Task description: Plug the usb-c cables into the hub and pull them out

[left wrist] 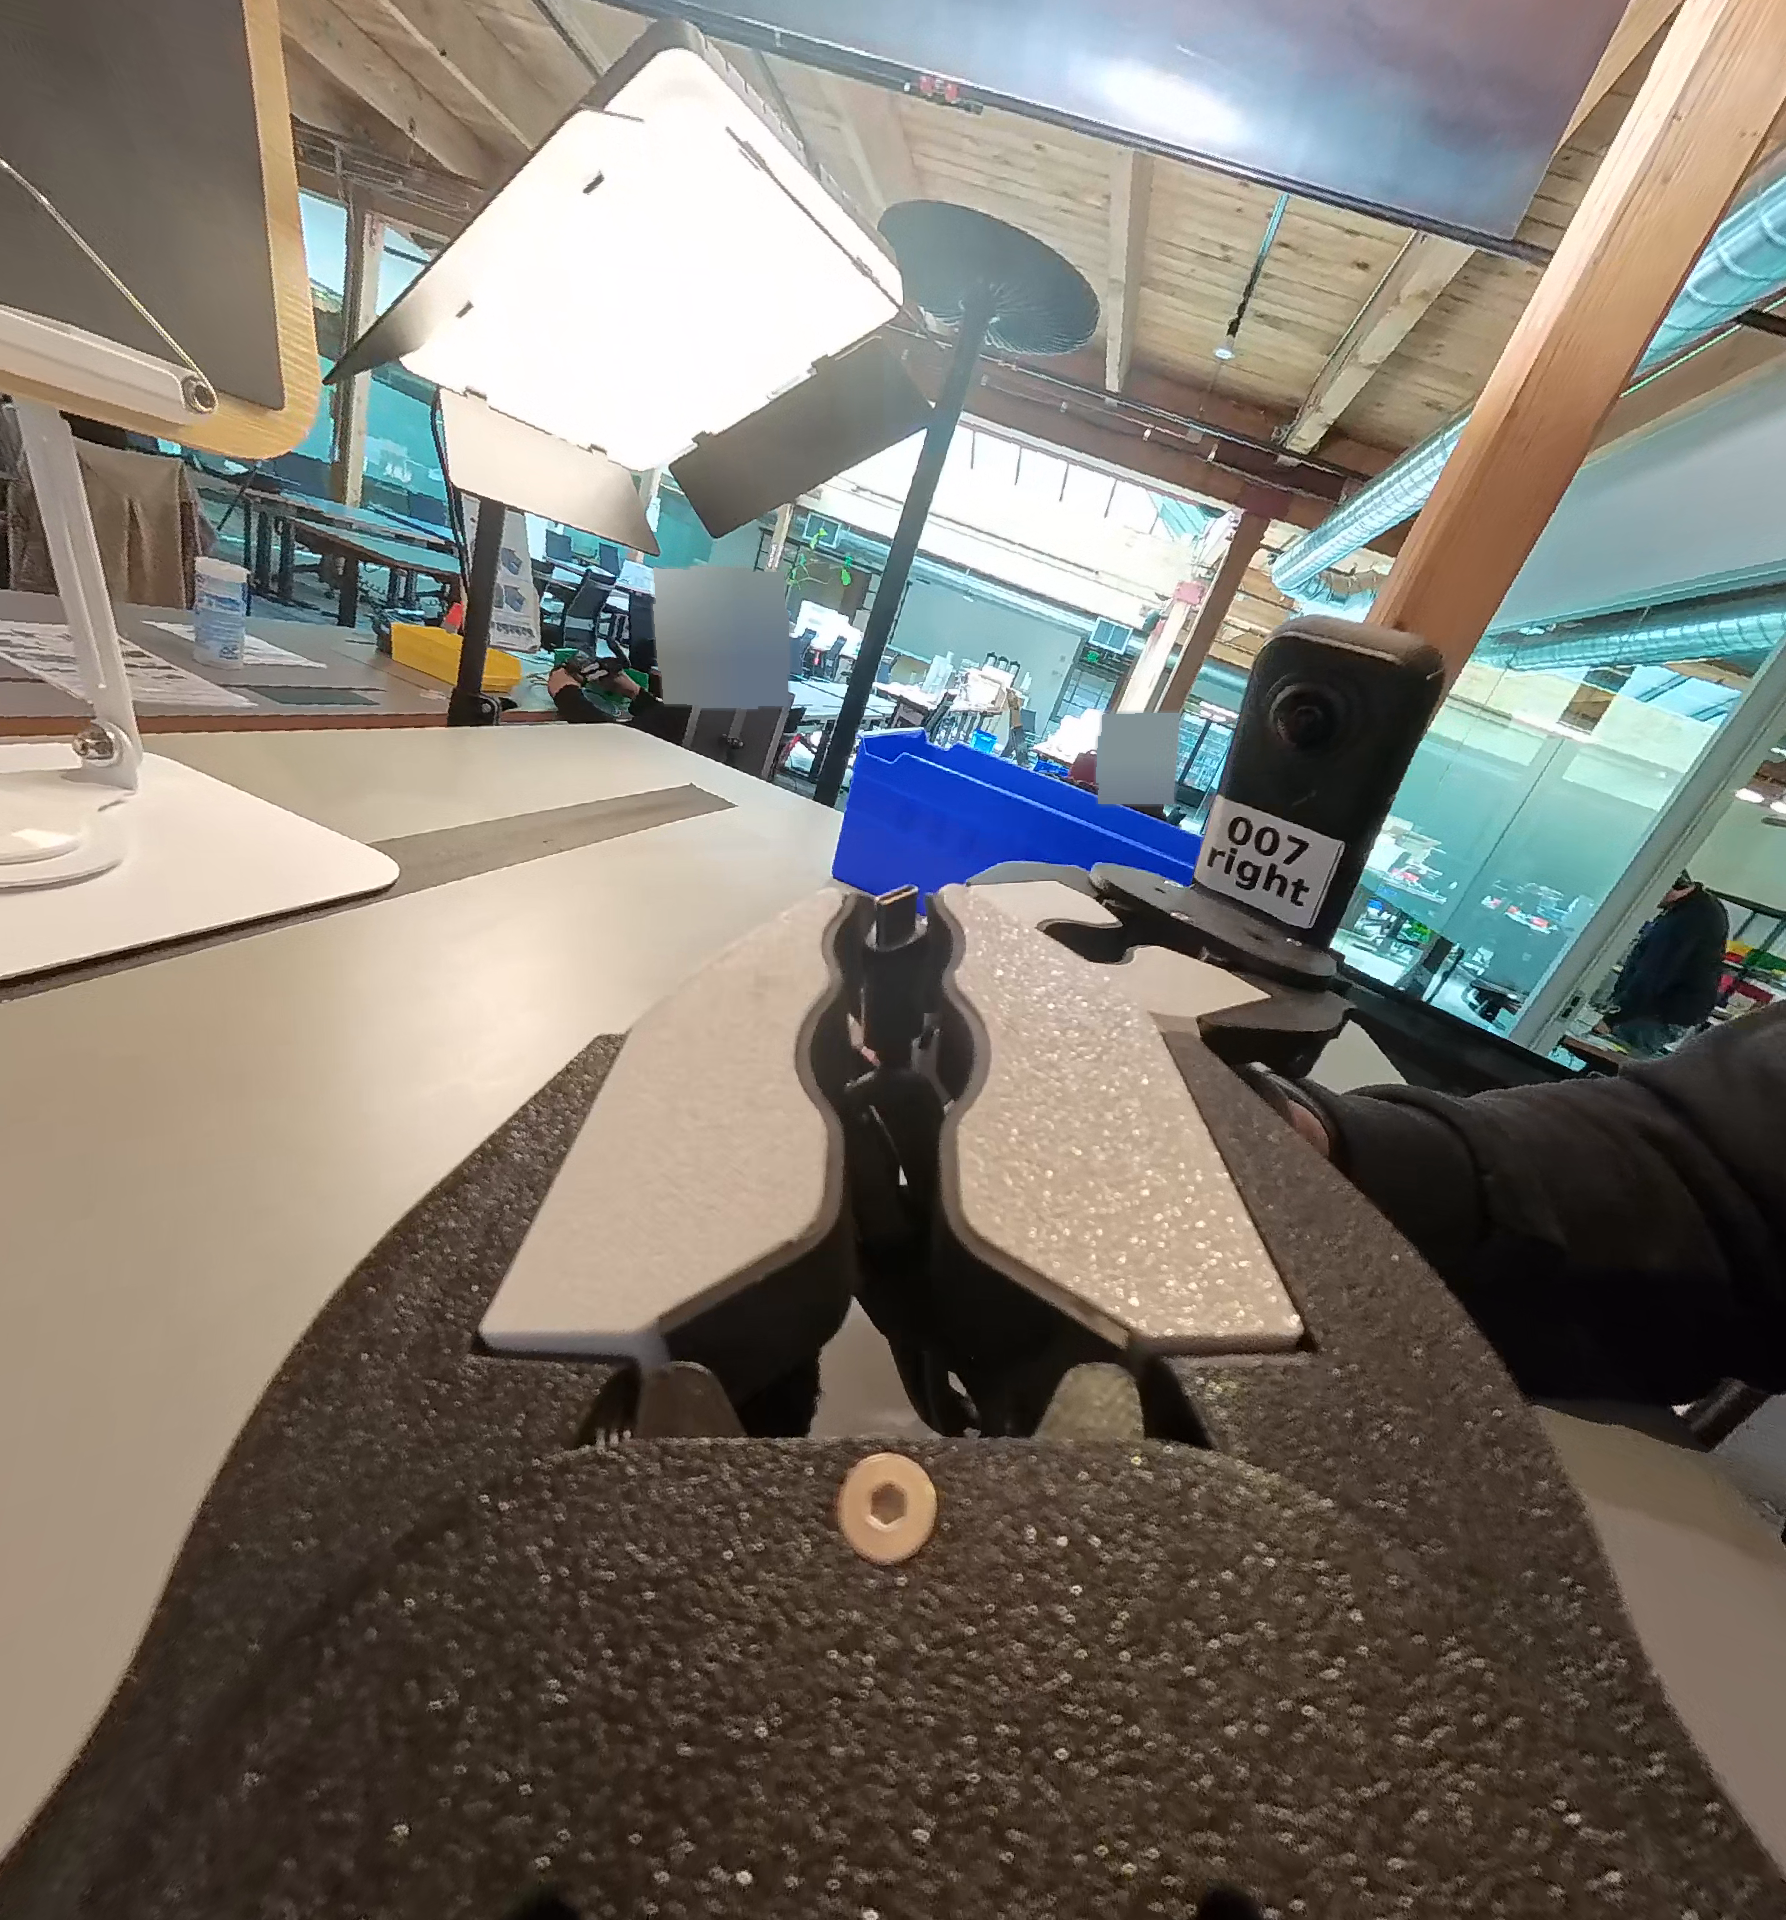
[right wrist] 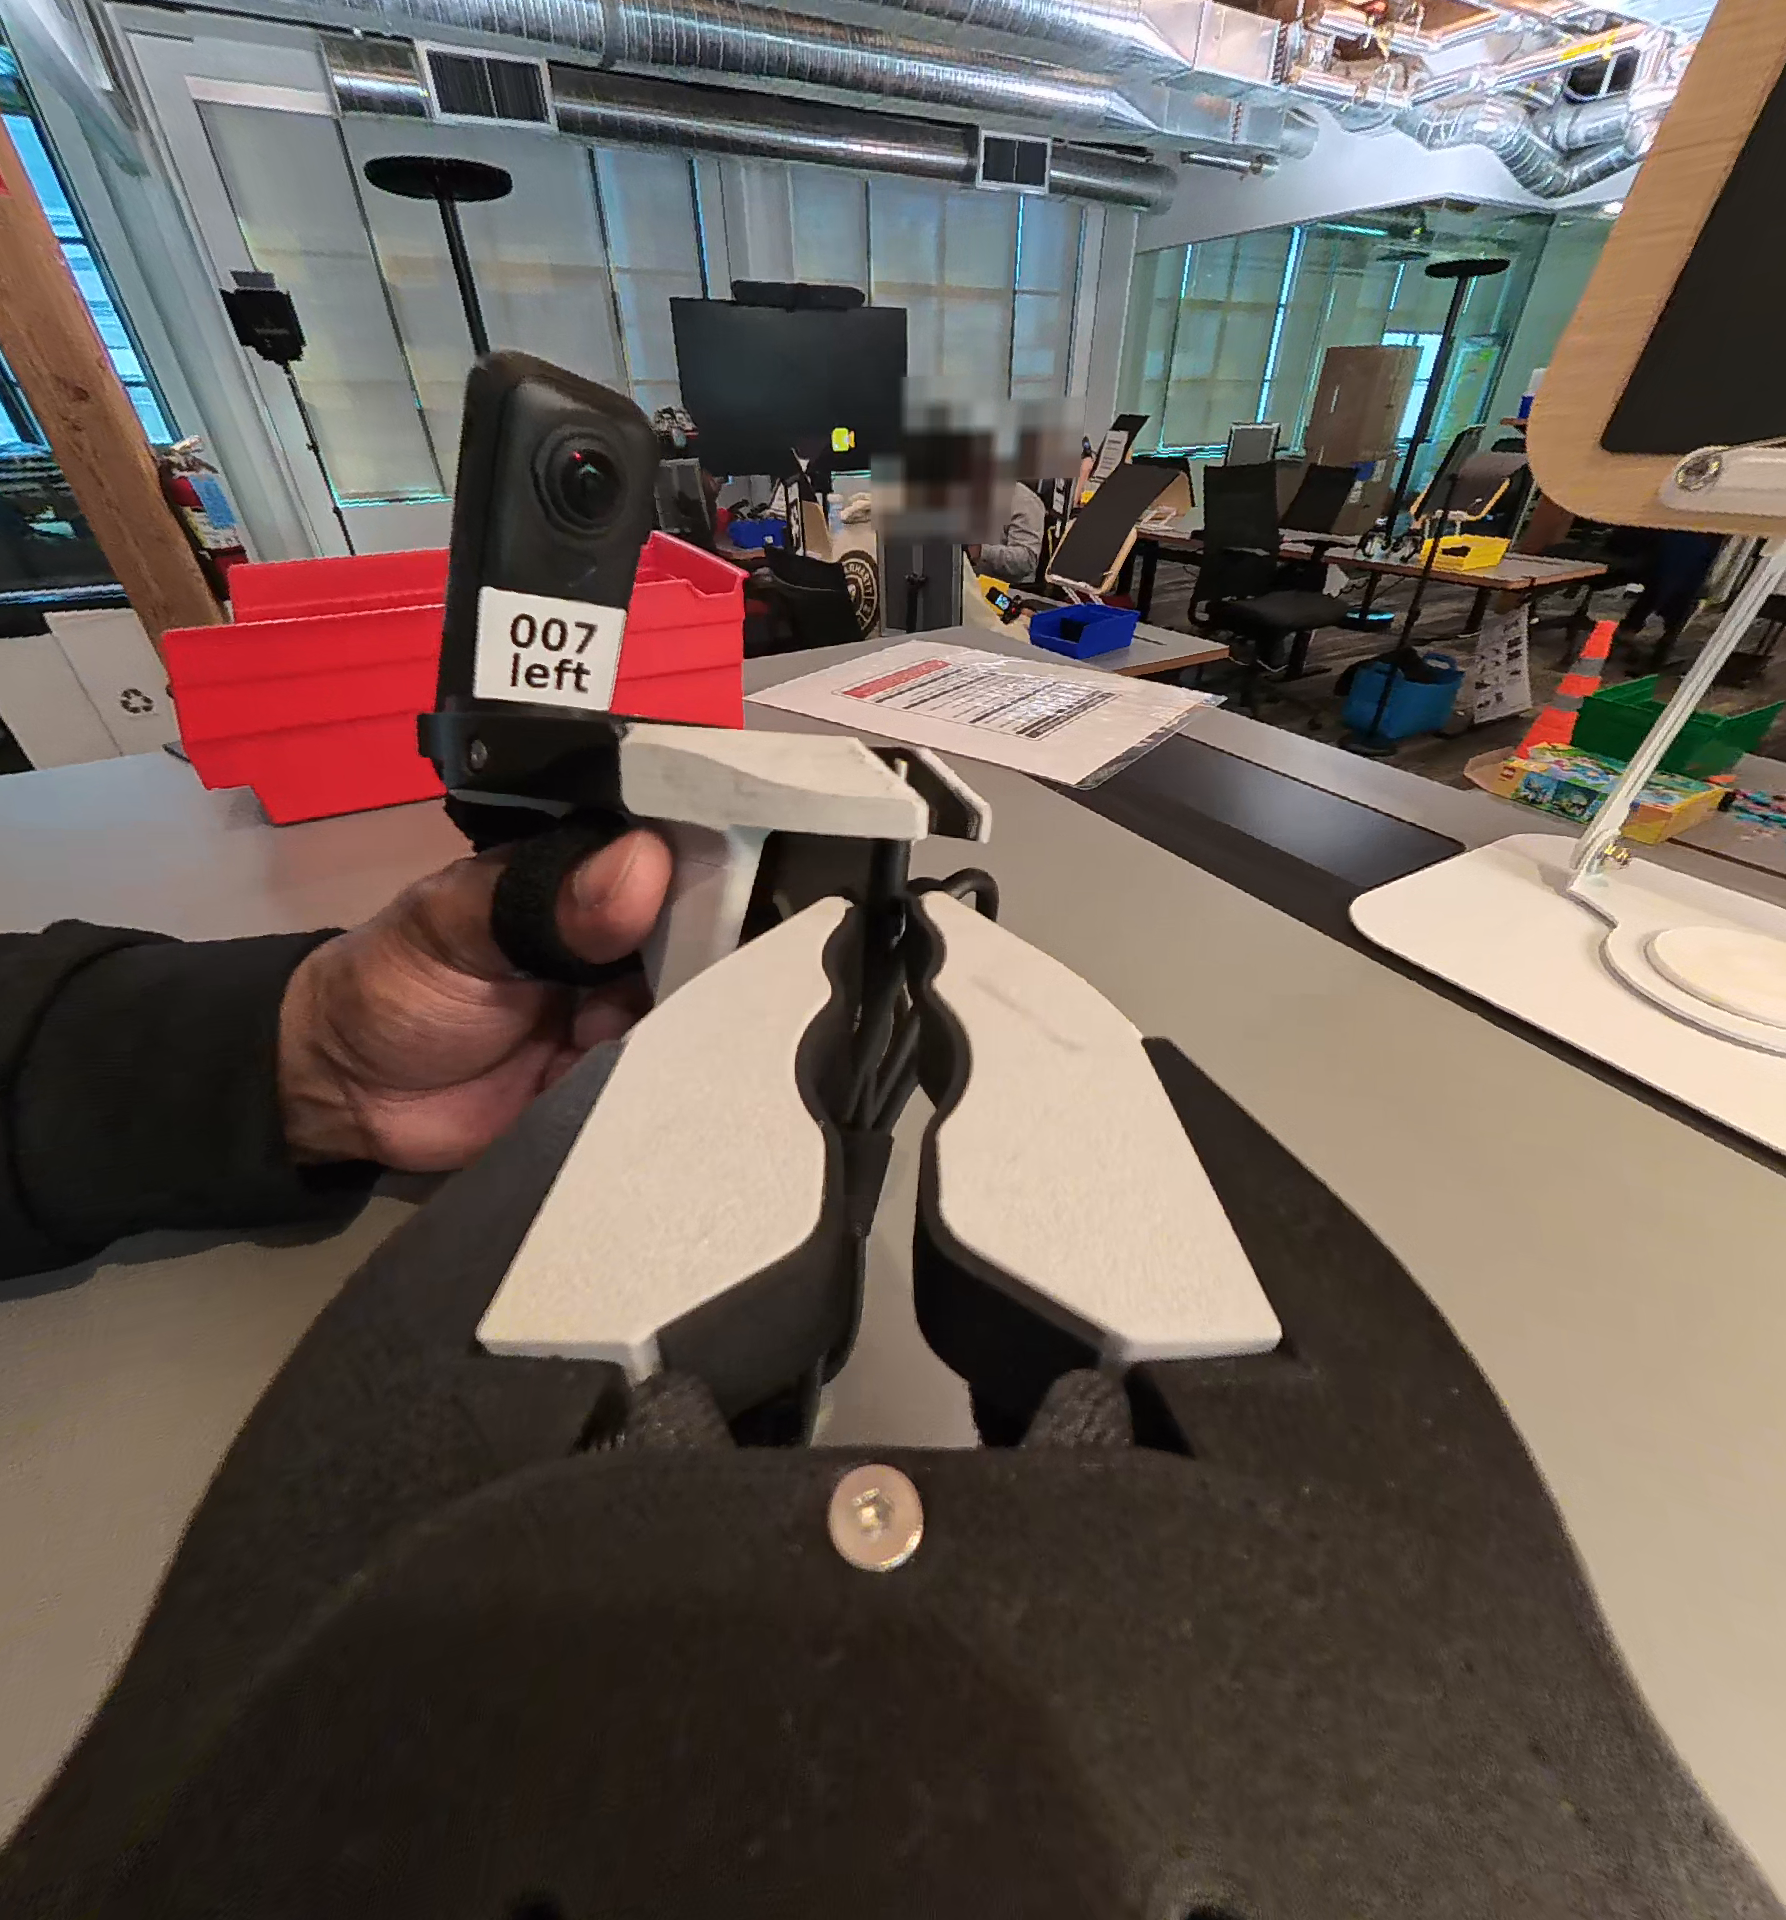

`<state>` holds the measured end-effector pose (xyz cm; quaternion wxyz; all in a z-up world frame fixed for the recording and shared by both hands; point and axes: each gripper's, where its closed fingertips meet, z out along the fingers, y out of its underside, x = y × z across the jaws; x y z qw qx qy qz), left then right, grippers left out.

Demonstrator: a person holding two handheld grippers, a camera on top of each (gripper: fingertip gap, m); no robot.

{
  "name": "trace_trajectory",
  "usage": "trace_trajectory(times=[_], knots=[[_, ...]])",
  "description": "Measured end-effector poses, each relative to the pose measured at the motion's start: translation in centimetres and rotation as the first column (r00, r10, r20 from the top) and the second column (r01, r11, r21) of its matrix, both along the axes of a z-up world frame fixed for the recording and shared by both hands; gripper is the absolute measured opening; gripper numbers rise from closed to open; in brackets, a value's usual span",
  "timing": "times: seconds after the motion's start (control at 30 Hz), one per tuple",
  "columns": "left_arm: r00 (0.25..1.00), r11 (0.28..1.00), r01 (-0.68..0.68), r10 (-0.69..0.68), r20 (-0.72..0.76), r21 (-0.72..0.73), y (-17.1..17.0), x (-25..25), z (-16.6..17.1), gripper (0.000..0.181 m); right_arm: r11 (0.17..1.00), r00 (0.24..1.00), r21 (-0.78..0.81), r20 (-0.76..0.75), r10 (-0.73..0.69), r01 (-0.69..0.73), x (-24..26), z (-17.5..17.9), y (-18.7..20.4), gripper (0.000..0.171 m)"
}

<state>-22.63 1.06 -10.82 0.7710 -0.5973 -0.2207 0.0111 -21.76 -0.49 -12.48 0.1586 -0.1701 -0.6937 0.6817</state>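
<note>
Grey tabletop (left wrist: 193,1091) fills the lower part of both views and carries the white base of a stand (left wrist: 141,883) holding a wood-edged panel. Only the left wrist view shows the lit light panel (left wrist: 650,260) overhead and the blue bin (left wrist: 930,821) beyond the fingertips; only the right wrist view shows the red bin (right wrist: 349,686) and a laminated sheet (right wrist: 982,707) on the table. The left gripper (left wrist: 894,914) is closed on a black usb-c cable (left wrist: 894,997), its 2 white fingers (left wrist: 712,1091) nearly meeting around the plug. The plug's long axis runs along the fingers, and its metal tip points forward and slightly up, just past the fingertips, clear of the table. In the right wrist view the left hand (right wrist: 432,1018) grips the handle with a strap over 1 finger, held above the table with the camera upright. The right gripper (right wrist: 884,914) is closed too, pinching thin black cables (right wrist: 884,1049) that run lengthwise between its fingers and towards the other gripper's underside. The right hand is mostly hidden by a dark sleeve (left wrist: 1595,1195). No hub is visible in either view.
</note>
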Motion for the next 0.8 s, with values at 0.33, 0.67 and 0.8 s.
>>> trace_trajectory(times=[0.33,0.67,0.8], knots=[[0.999,1.0,-0.016,0.016,-0.042,0.016,0.0,0.3,0.6,0.012,0.999,1.0,0.041,0.001,0.001,-0.001,0.2,-0.5,-0.3,0.01],[0.996,0.992,0.07,-0.075,0.048,0.102,0.1,0.1,0.5,0.017,0.997,0.993,-0.067,0.113,0.038,-0.031,-0.6,0.0,0.7,0.004],[0.989,0.986,0.132,-0.138,0.059,0.101,0.5,0.6,0.4,0.018,0.973,0.968,-0.212,0.209,0.139,-0.094,-0.7,0.6,1.5,0.004]])
